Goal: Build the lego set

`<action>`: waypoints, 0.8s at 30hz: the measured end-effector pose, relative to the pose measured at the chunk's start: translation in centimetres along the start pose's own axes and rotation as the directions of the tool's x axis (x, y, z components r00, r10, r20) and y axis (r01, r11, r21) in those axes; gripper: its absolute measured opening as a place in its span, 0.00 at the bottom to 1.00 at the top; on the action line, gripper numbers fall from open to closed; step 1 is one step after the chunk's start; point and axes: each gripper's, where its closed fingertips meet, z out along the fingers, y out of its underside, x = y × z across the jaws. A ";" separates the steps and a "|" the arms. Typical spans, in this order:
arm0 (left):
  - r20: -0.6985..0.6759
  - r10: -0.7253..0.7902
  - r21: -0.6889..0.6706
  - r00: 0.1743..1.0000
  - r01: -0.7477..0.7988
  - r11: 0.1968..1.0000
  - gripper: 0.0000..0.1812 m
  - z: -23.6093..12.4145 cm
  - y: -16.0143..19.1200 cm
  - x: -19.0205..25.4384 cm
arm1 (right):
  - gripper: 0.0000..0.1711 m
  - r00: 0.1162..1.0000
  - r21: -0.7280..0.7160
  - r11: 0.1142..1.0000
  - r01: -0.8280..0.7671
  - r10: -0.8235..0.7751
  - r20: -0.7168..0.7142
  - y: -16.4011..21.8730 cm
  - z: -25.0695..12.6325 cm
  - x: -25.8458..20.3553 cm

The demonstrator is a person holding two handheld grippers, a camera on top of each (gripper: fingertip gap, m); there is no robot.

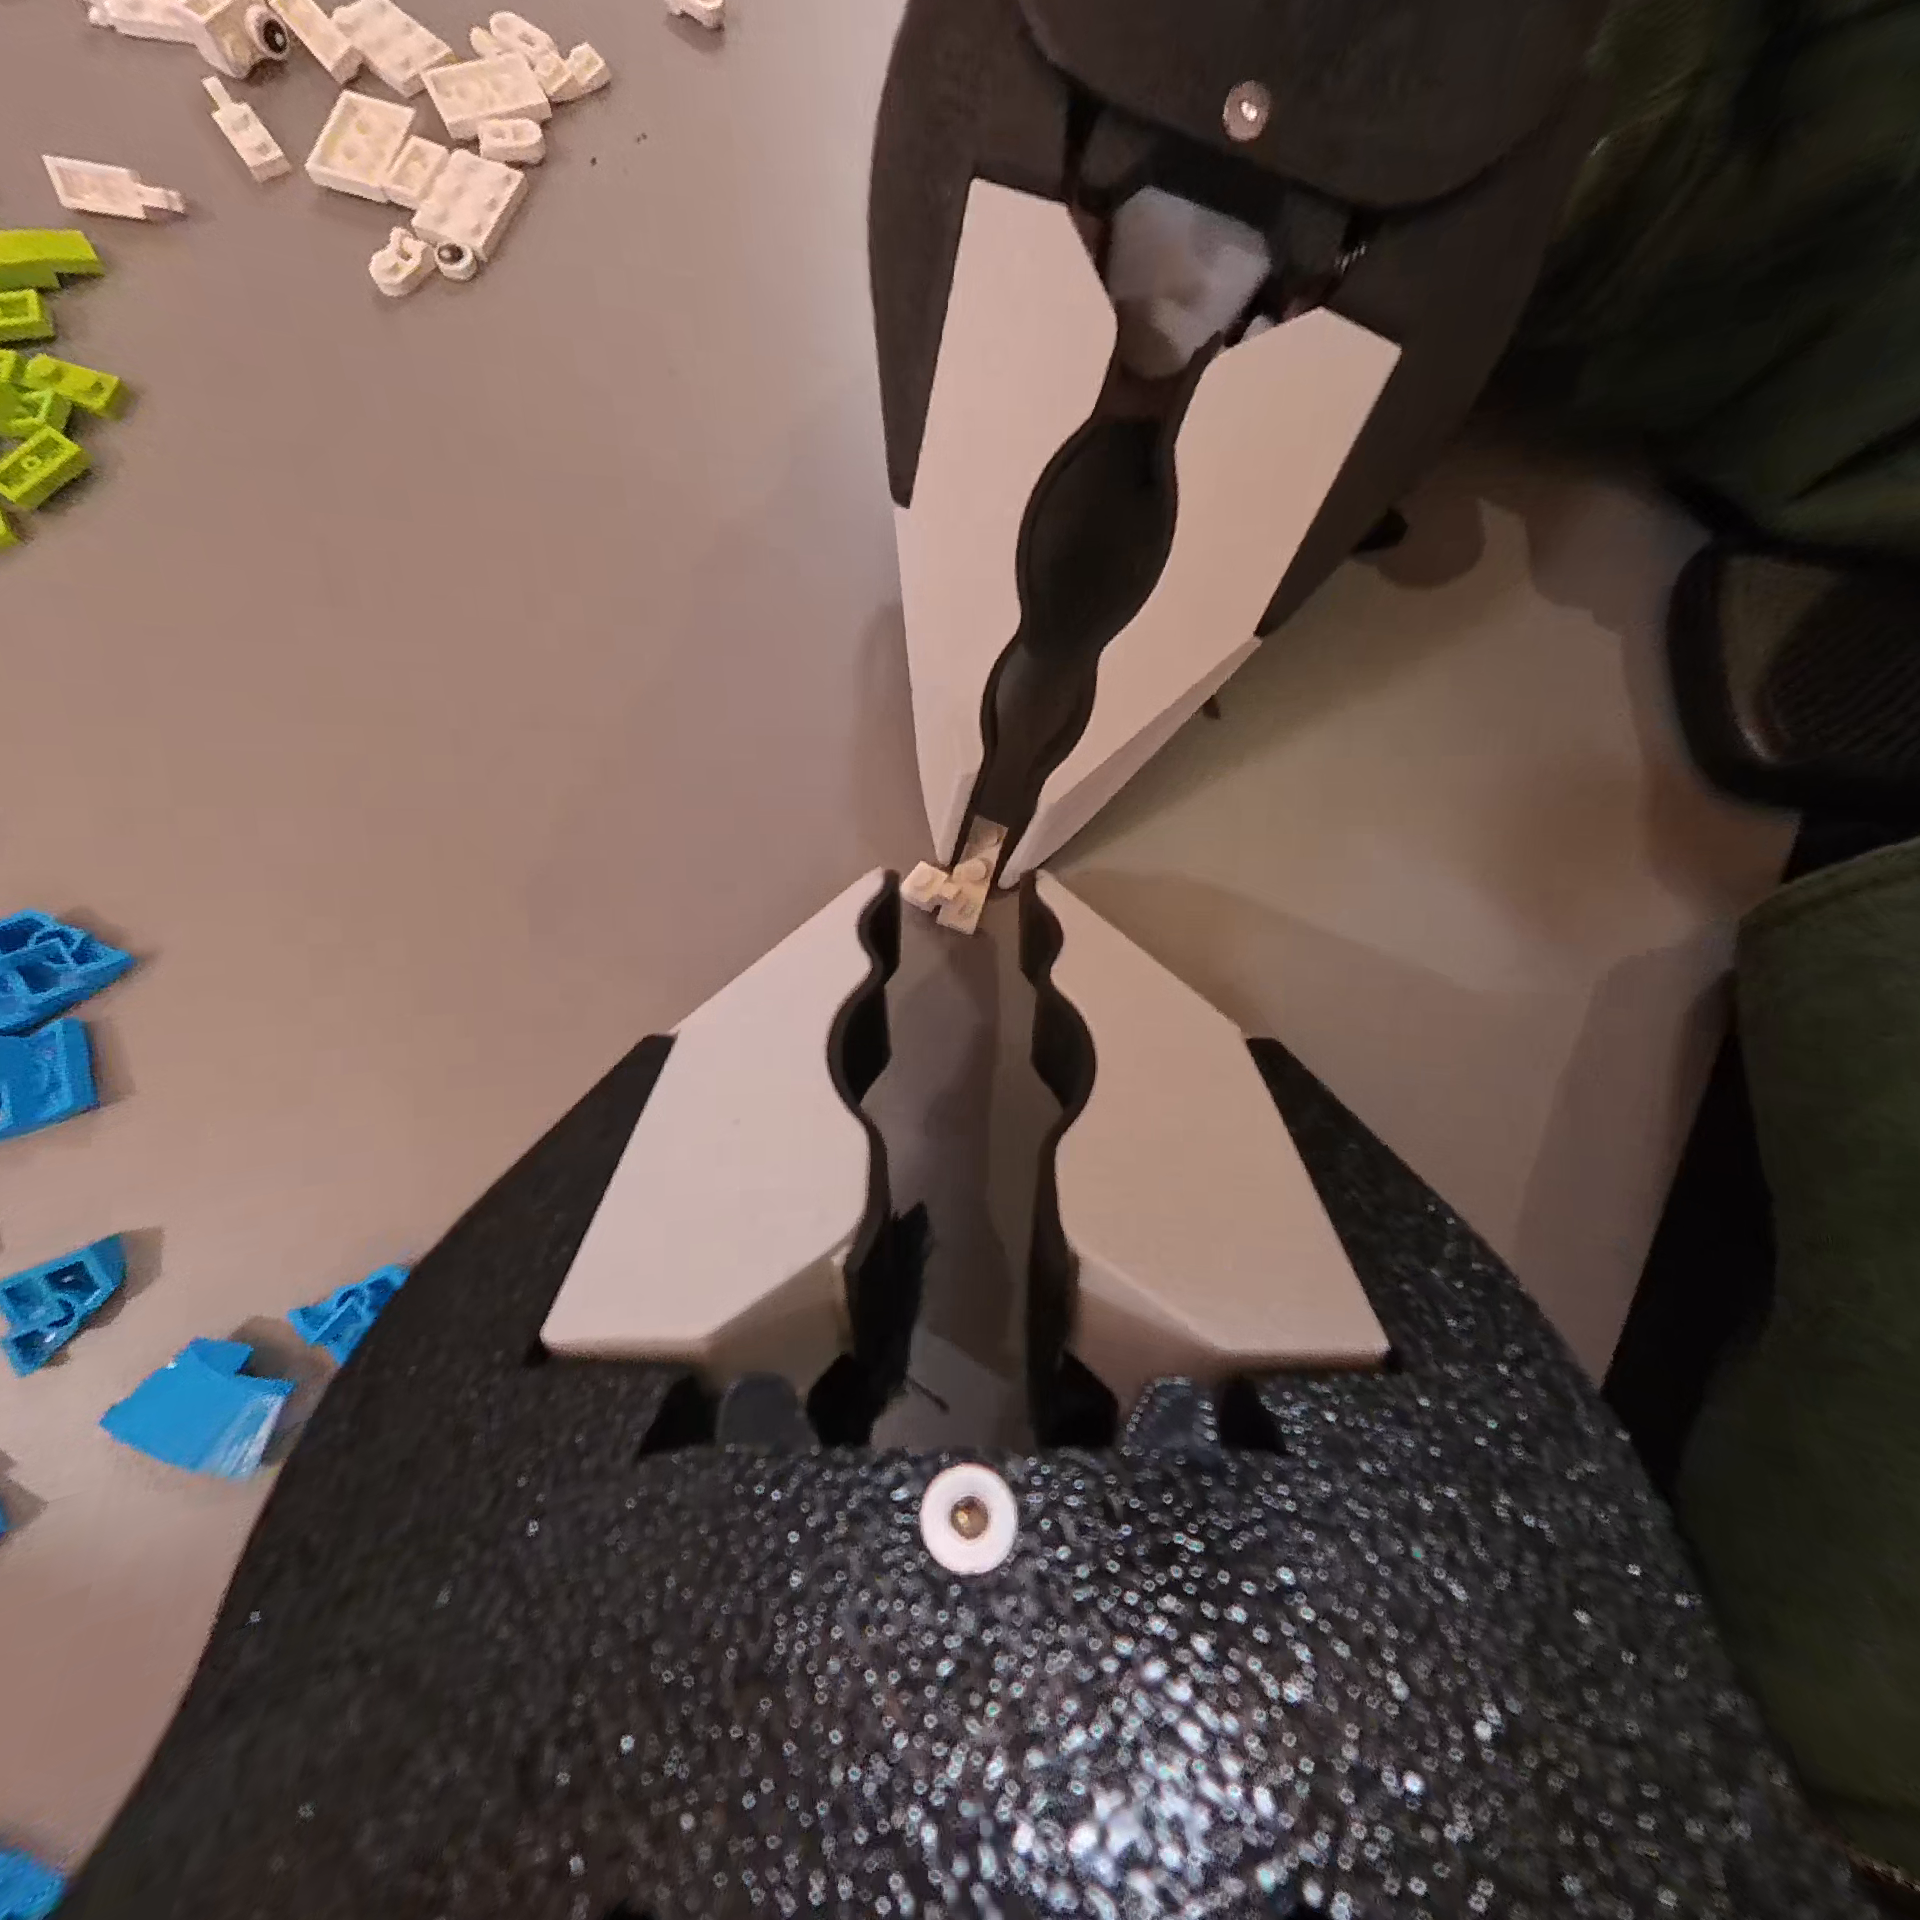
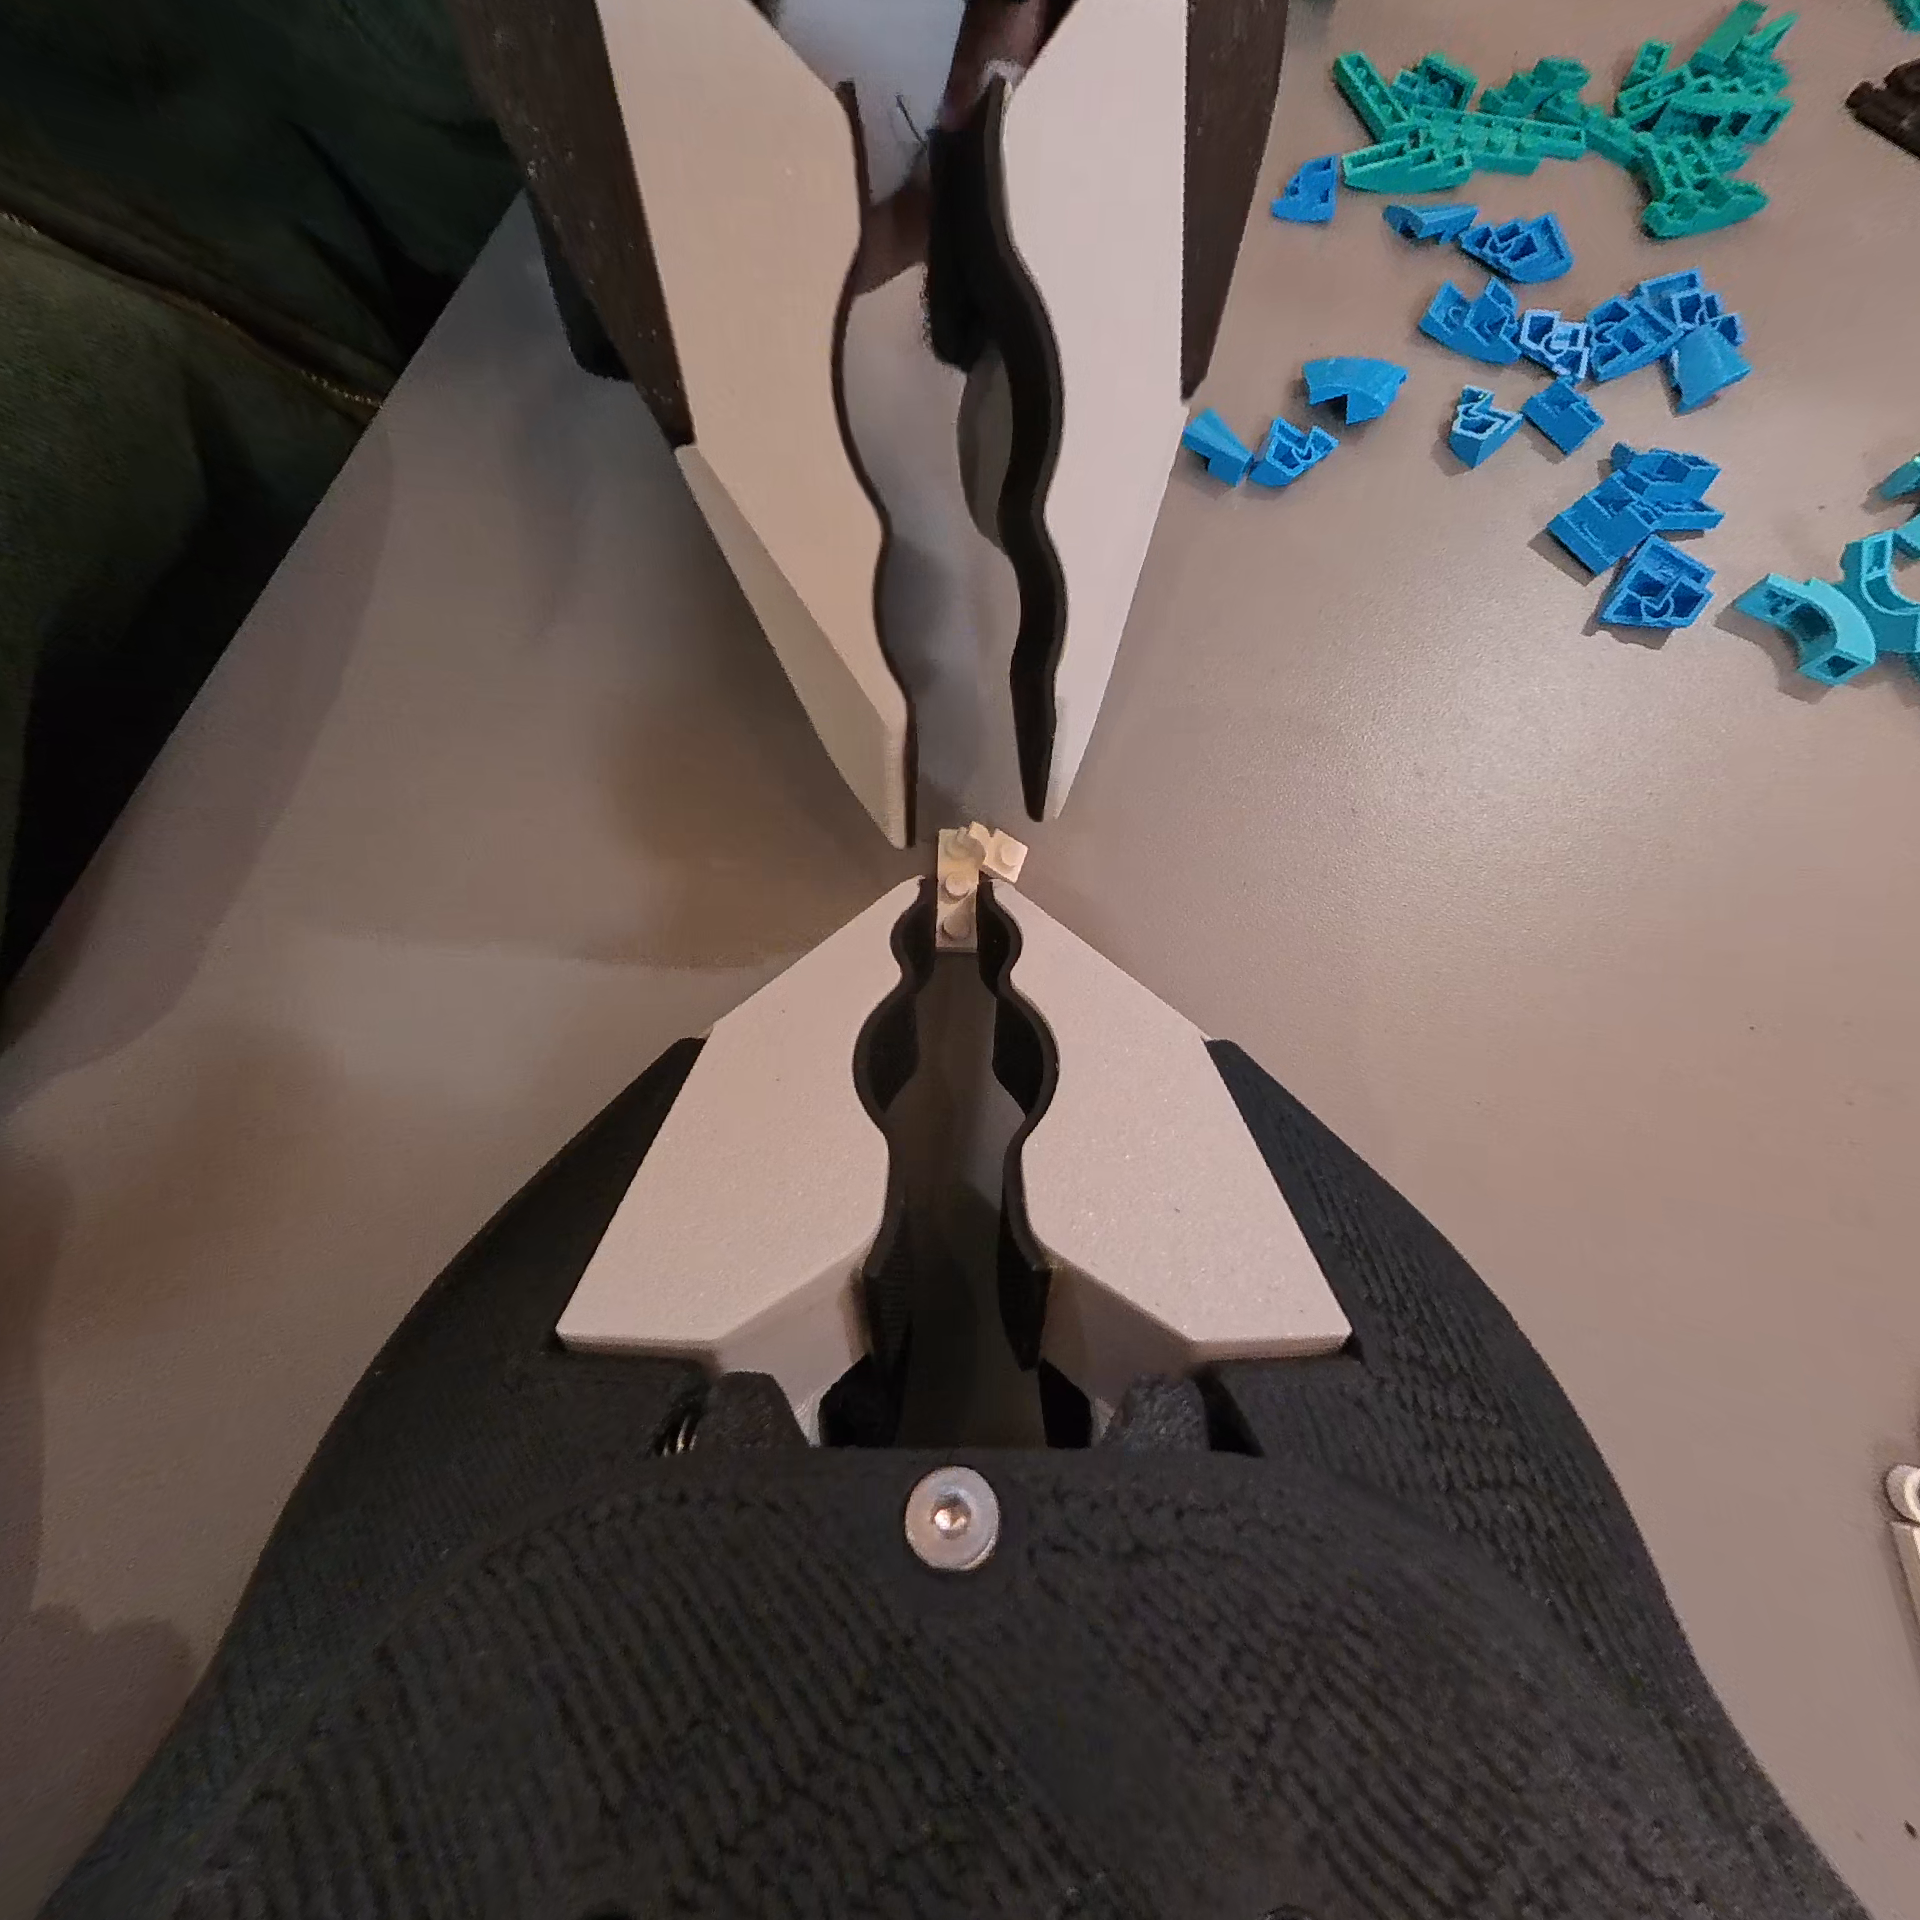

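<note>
Lego pieces (image 2: 961,894), small and white, sit pinched in your right gripper (image 2: 957,891), above the grey table (image 2: 1351,935); your left gripper (image 1: 958,883) stands spread just before them. Beyond lie blue bricks (image 2: 1621,332), white bricks (image 1: 416,114). No writing shows.

Blue bricks (image 1: 47,971) are cut by the frame edge, lower ones blurred.
</note>
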 end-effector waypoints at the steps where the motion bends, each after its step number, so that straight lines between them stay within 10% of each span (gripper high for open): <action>1: -0.001 -0.008 0.005 1.000 0.008 1.000 0.10 0.0 0.0 -0.1 | 0.04 1.000 0.000 1.000 0.000 0.000 0.001 0.0 0.0 0.0; 24: 0.040 0.016 -0.002 0.999 -0.016 1.000 0.03 0.6 0.8 -1.4 | 0.04 1.000 -0.009 1.000 -0.002 0.002 0.021 0.2 -0.2 -0.3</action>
